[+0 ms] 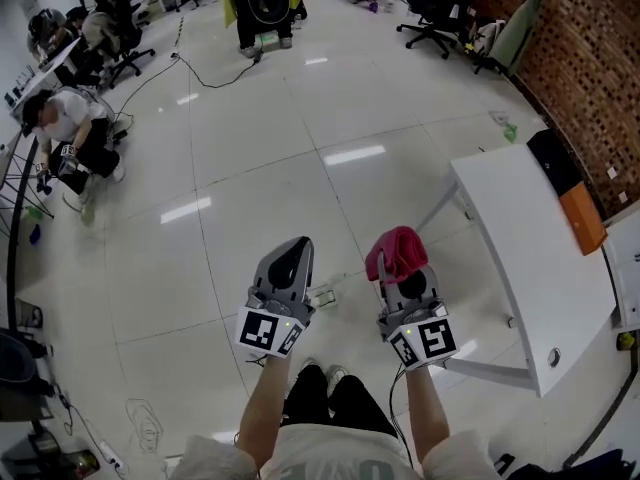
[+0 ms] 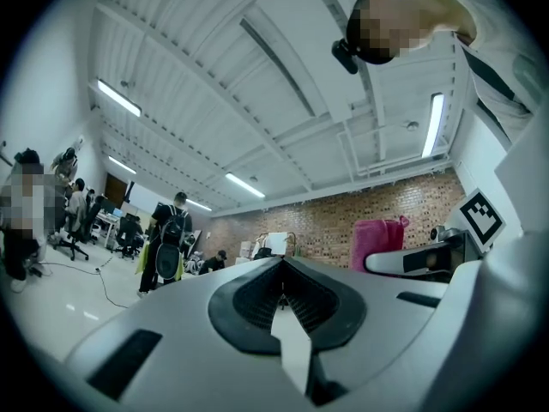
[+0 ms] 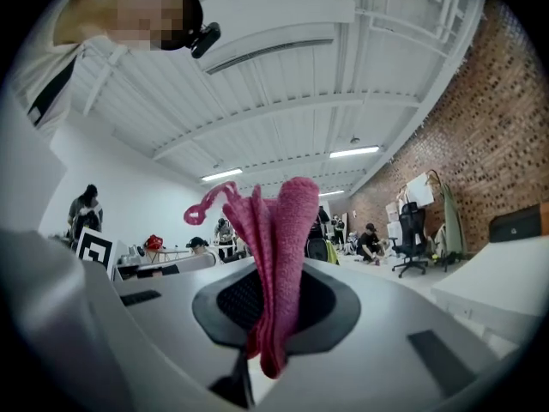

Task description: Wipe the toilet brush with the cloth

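Observation:
A pink cloth [image 1: 394,249] stands bunched up out of my right gripper [image 1: 398,271], whose jaws are shut on it. In the right gripper view the cloth [image 3: 276,256] rises in folds from the closed jaws of the right gripper [image 3: 268,316]. My left gripper [image 1: 291,255] is held beside it at about the same height, shut with nothing in it. The left gripper view shows the left gripper [image 2: 283,297] with its pads pressed together and the cloth [image 2: 377,243] off to the right. I see no toilet brush. A small pale object [image 1: 322,296] lies on the floor between the grippers; I cannot tell what it is.
A white table [image 1: 530,268] stands to the right, with a black box [image 1: 552,158] and an orange box [image 1: 581,218] at its far end. A brick wall [image 1: 600,58] runs behind it. A person [image 1: 70,128] crouches at far left. A cable [image 1: 200,73] crosses the tiled floor.

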`<state>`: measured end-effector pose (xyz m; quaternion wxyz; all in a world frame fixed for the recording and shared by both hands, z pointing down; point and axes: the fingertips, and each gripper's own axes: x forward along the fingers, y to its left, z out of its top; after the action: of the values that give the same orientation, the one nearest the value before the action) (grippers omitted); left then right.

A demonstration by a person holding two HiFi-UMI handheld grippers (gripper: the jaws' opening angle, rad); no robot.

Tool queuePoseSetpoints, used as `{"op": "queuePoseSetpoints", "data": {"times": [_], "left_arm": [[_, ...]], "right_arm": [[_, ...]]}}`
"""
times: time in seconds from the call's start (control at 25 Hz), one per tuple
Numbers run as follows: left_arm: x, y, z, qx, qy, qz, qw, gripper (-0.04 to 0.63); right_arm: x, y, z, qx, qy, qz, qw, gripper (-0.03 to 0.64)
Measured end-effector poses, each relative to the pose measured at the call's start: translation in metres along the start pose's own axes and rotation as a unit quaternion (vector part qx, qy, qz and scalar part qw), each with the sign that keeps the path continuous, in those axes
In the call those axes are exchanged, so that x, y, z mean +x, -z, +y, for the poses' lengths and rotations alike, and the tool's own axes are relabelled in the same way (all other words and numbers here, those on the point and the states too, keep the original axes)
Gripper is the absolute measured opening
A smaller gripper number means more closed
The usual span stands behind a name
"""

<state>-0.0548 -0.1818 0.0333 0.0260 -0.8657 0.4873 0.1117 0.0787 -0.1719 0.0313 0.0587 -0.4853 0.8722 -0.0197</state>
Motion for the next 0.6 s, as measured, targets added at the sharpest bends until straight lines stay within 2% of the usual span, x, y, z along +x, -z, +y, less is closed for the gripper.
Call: {"op": "queuePoseSetpoints", "data": {"times": [0.08, 0.2, 0.36, 0.6], "left_arm": [[-0.004, 0.051, 0.01, 0.009, 0.0, -0.004, 1.0, 0.003], [-0.024, 0.157, 0.031, 0.016, -0.011, 0.005, 0.9998, 0.003], [-0.043, 0.295, 0.067, 0.015, -0.031, 0.0, 0.9994, 0.003], [-0.071, 0.449, 0.103, 0.014, -0.043, -0.025, 0.9987, 0.003]], "right_arm": [[0.005, 0.046, -0.007, -0.033, -0.002, -0.001, 0.999, 0.031], [0.005, 0.142, -0.019, -0.046, -0.005, -0.001, 0.999, 0.031], [0.008, 0.287, -0.056, -0.037, 0.006, 0.001, 0.999, 0.031], [0.0, 0.474, -0.103, -0.006, 0.034, 0.005, 0.999, 0.031]]}}
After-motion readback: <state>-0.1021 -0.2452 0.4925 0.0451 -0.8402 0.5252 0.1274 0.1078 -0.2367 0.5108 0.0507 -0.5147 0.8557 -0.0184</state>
